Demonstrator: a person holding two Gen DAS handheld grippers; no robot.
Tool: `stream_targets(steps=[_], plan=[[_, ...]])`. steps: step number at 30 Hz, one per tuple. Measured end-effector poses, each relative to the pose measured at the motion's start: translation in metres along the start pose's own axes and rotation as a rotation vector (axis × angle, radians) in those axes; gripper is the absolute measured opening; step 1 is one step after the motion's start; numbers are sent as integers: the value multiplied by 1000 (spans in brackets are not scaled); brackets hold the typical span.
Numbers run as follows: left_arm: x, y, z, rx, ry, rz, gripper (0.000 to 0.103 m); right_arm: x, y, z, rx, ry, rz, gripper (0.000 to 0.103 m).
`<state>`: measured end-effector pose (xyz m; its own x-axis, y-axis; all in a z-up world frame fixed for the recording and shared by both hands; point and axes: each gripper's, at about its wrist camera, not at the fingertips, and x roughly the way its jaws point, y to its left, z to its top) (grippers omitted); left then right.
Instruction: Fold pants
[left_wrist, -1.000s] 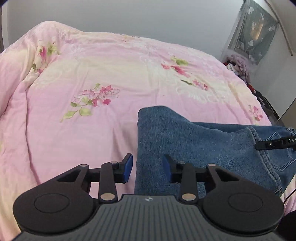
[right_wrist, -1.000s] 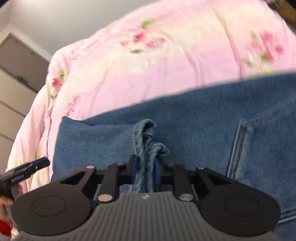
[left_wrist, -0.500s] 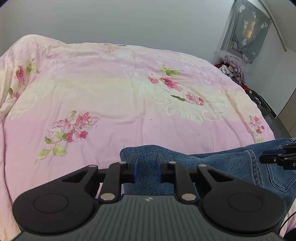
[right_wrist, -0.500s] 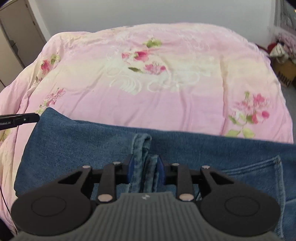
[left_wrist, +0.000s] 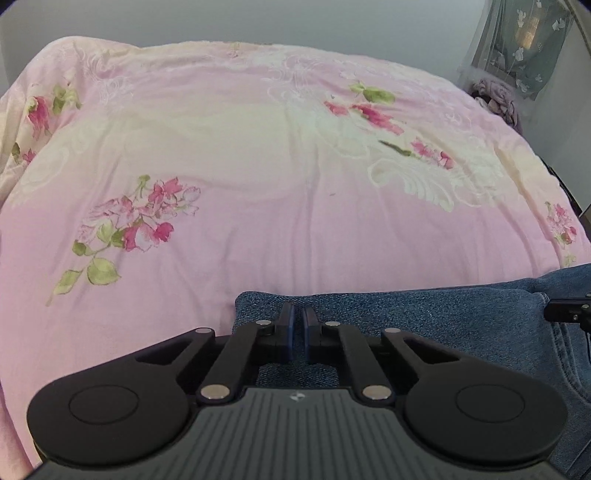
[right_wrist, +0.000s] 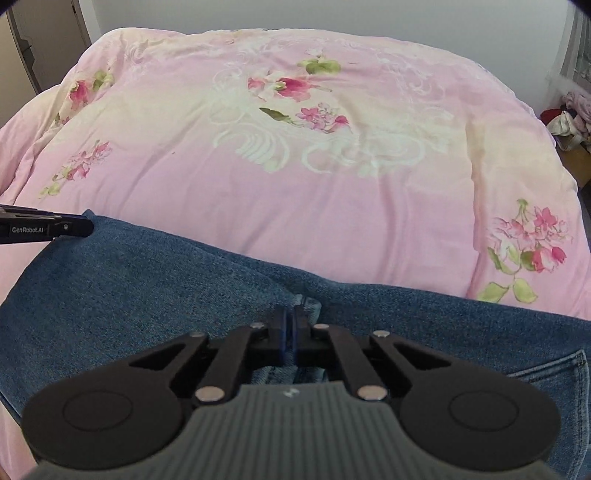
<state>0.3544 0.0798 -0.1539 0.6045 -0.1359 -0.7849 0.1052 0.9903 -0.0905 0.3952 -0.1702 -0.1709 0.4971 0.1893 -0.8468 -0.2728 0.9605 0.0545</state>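
Note:
Blue denim pants (left_wrist: 424, 325) lie folded across the near side of a pink flowered bedspread (left_wrist: 258, 184). My left gripper (left_wrist: 297, 314) sits on their left end, jaws shut with a thin bit of denim between the pads. My right gripper (right_wrist: 290, 314) rests on the middle of the pants (right_wrist: 147, 295), jaws pressed together. A small pucker of denim (right_wrist: 310, 304) stands at its tips; whether it is pinched is unclear. A back pocket (right_wrist: 546, 369) shows at the right. Each view catches the other gripper: the left gripper (right_wrist: 55, 227) and the right gripper (left_wrist: 565, 312).
The bedspread (right_wrist: 295, 184) stretches away to a plain wall. A heap of clothes (left_wrist: 498, 99) lies under a curtained window at the right. A second clothes pile (right_wrist: 569, 114) sits past the bed's right edge, and a cupboard door (right_wrist: 48, 40) stands at the left.
My left gripper came down onto the pants' left end and its open jaws closed. My right gripper rolled level; the thick bunch of denim between its jaws is gone and the jaws are together.

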Motion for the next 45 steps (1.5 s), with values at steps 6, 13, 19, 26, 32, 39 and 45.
stream_targets(steps=[6, 13, 19, 26, 32, 39, 45], plan=[[-82, -6, -25, 38, -72, -70, 9, -66, 23, -36, -18, -21, 117, 0], [-112, -26, -87, 151, 30, -2, 9, -85, 50, -95, -52, 13, 82, 0], [-94, -19, -123, 120, 72, -7, 8, -58, 41, -134, 57, 78, 86, 0], [-86, -22, -123, 117, 94, 26, 8, -63, 34, -141, 121, 39, 116, 0], [-132, -55, -104, 140, -37, 2, 10, -129, -4, -144, 143, -83, 80, 40], [-137, -132, -78, 174, -70, -85, 14, -182, -104, -148, 358, -118, -101, 53], [-101, -192, -69, 206, -35, -168, 14, -191, -209, -159, 576, -74, -156, 76]])
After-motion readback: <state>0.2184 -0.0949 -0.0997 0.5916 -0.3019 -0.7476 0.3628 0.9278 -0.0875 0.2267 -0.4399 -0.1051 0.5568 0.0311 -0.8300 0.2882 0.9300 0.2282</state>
